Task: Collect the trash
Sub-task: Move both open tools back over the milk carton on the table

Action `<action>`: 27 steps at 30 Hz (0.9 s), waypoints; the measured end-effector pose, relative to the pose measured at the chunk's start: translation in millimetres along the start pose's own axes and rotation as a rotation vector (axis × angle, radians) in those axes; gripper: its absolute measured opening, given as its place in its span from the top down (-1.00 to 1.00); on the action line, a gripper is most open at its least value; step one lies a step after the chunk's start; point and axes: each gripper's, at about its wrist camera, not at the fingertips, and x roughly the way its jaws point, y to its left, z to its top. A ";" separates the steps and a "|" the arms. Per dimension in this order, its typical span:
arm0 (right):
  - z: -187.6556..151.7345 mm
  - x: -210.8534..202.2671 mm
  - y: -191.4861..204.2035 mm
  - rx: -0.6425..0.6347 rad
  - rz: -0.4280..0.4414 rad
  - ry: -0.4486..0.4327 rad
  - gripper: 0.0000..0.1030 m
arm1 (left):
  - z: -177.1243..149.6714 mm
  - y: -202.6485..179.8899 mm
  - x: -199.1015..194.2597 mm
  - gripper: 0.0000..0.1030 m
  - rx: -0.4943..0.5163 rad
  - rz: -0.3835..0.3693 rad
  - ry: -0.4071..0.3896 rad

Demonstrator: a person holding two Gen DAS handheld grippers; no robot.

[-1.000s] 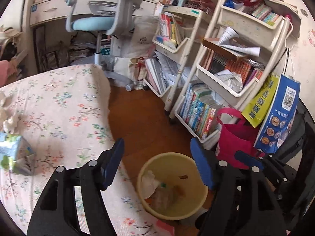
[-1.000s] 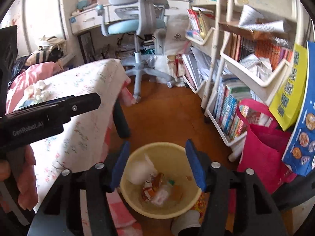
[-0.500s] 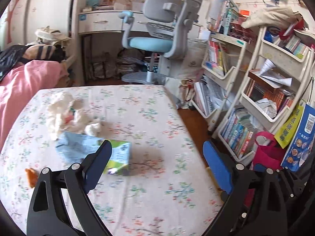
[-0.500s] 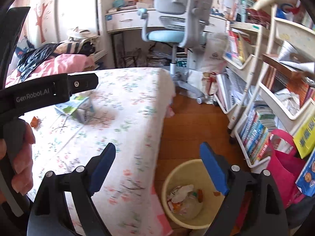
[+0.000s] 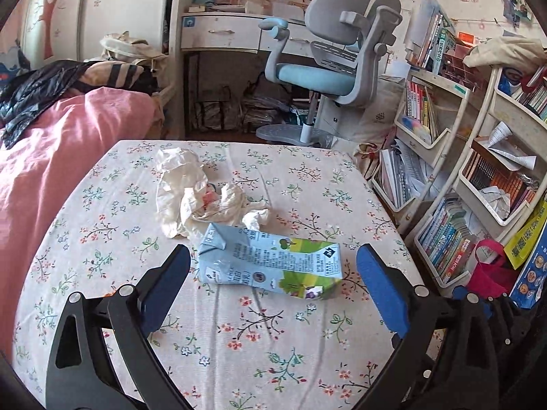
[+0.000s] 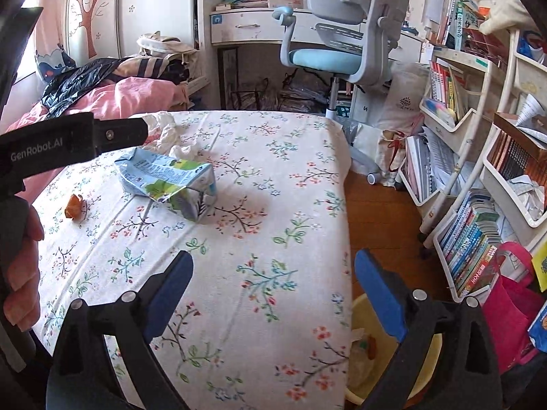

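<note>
Crumpled cream paper wrapper [image 5: 191, 191] with red smears, soft and creased, at the left of the floral-cloth worktop [image 5: 102, 225]; touching its near edge, a small white tissue wad [image 5: 254, 218]. Just in front, a dented blue-and-green waxed milk carton [image 5: 270, 263], lying on its side, gable end leftward, between but clear of the blue pads of the left tool [image 5: 273, 283], spread wide, jaws just been opening, nothing gripped. Further right, white plastic book racks [image 5: 478, 184] packed with upright paperbacks and loose folded sheets; a magenta fabric bag [image 5: 489, 270] at their foot. Seen only from the right wrist: an orange peel-like scrap [image 6: 73, 206] left of the carton [image 6: 167, 179], fingers [image 6: 20, 266] around the left tool's black handle, and beyond the worktop's right edge a round yellow plastic bin [image 6: 424, 358] on the wooden floor, holding pale wrappers and an orange bit. Right tool [image 6: 273, 290] likewise spread, jaws just been opening, empty over bare cloth.
</note>
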 end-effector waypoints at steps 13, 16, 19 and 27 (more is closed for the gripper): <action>4.1 8.7 4.3 -0.005 -0.001 0.019 -0.81 | 3.8 16.0 4.9 -0.86 0.002 0.027 0.014; 6.4 8.1 4.0 -0.004 -0.007 0.009 -0.81 | 4.2 16.9 7.2 -0.86 0.006 0.031 0.019; 8.2 8.7 2.2 0.005 -0.009 0.006 -0.82 | 2.7 16.4 8.6 -0.86 0.013 0.037 0.024; 8.3 11.7 4.9 -0.002 -0.013 0.017 -0.83 | 3.3 17.2 10.8 -0.86 0.013 0.038 0.032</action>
